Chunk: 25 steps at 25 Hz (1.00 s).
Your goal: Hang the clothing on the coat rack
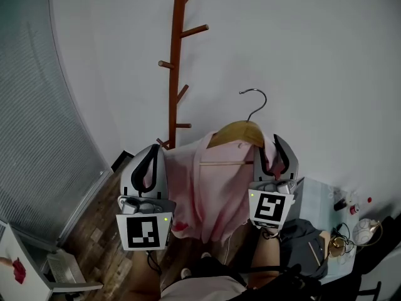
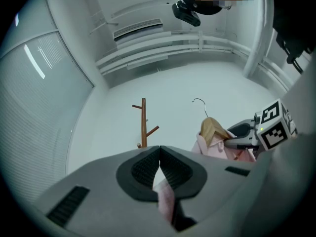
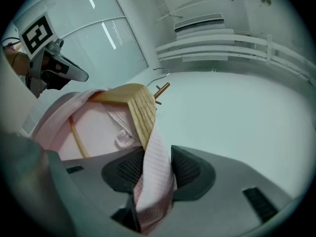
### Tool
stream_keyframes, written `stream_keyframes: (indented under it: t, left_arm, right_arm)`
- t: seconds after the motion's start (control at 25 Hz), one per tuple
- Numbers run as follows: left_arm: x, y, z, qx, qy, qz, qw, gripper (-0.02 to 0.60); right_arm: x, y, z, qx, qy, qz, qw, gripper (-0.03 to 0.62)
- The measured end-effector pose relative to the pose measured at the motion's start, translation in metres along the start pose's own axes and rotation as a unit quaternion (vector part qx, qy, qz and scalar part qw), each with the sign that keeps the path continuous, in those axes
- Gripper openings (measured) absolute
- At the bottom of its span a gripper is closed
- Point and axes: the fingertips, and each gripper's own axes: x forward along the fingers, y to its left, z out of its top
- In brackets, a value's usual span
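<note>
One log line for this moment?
left claw shut on pink shirt | right claw shut on pink shirt | hanger off coat rack

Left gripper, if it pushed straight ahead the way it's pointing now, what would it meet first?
Probably the brown wooden coat rack, standing just left of the left gripper's line; if it slips past, the white wall. Depth is unclear.

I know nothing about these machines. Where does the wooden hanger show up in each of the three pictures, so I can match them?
Head view: the wooden hanger is just right of centre, inside the shoulders of the pink garment.
Left gripper view: right of centre, poking up from the garment.
Right gripper view: left of centre, with the garment draped over it.
Shared landmark: the brown coat rack behind it.
</note>
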Motion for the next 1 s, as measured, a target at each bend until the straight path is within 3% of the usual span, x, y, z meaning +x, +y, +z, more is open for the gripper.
stream_keyframes:
  t: [0.12, 0.24, 0.44, 0.72, 0.88, 1.0]
  left_arm:
    - [0.002, 0.001, -0.006, -0.008, 0.003, 0.005, 0.9999, 0.017]
    - [0.007, 0.009, -0.011, -0.006, 0.008, 0.020, 0.9998, 0.017]
    - [0.029, 0.016, -0.010, 0.049, -0.016, 0.030, 0.9982, 0.017]
    - [0.070, 0.024, -0.014, 0.067, -0.016, 0.073, 0.9949, 0.017]
    - [0.089, 0.023, -0.011, 0.079, -0.031, 0.090, 0.9923, 0.017]
    - [0.100, 0.024, -0.011, 0.085, -0.030, 0.105, 0.9903, 0.017]
  right_arm:
    - [0.013, -0.001, 0.001, 0.015, -0.001, 0.003, 1.000, 0.169]
    - [0.035, -0.002, 0.010, 0.014, -0.034, 0.012, 0.999, 0.169]
    - [0.072, -0.004, 0.010, 0.041, -0.052, 0.043, 0.997, 0.169]
    - [0.132, -0.003, 0.006, 0.058, -0.082, 0.080, 0.992, 0.169]
    - [0.159, -0.008, 0.016, 0.048, -0.135, 0.096, 0.985, 0.169]
    - [0.178, -0.010, 0.018, 0.049, -0.147, 0.110, 0.982, 0.170]
